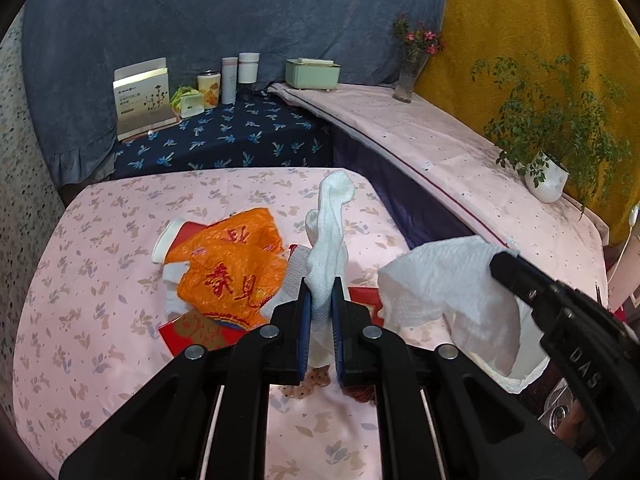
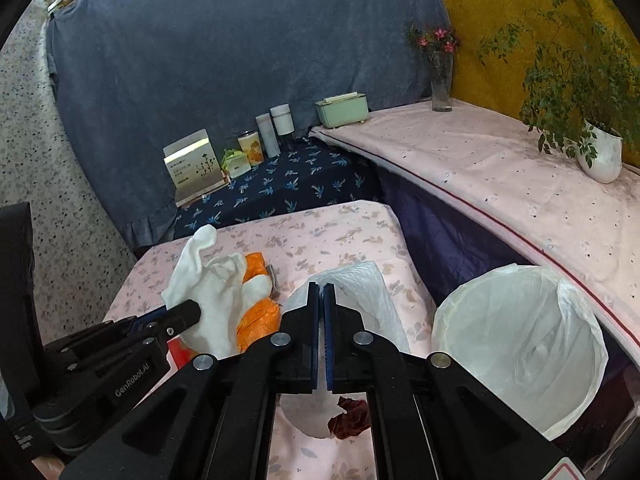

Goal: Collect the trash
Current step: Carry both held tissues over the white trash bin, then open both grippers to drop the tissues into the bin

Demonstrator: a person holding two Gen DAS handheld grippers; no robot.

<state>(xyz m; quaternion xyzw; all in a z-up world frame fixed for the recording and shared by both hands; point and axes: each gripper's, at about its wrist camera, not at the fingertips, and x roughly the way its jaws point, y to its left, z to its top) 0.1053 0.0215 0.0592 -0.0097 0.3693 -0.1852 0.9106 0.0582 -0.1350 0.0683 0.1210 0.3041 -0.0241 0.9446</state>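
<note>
Trash bin [image 2: 520, 344] beside table, left hand-held gripper [image 1: 320, 300] pinching sock [image 1: 330, 240], right hand-held gripper [image 2: 321, 300] clamping tissue [image 2: 372, 300]

Left black two-finger gripper [image 1: 320, 300]: pointing forward and down, blue-padded jaws clamped on white cloth [image 1: 328, 236]. Right black two-finger gripper [image 2: 321, 300]: likewise angled, jaws pinching white crinkled paper towel [image 2: 372, 296].

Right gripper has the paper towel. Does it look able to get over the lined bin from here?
Probably yes. The right gripper is shut on the paper towel, and the lined bin stands open just beside it with nothing visible between them.
</note>
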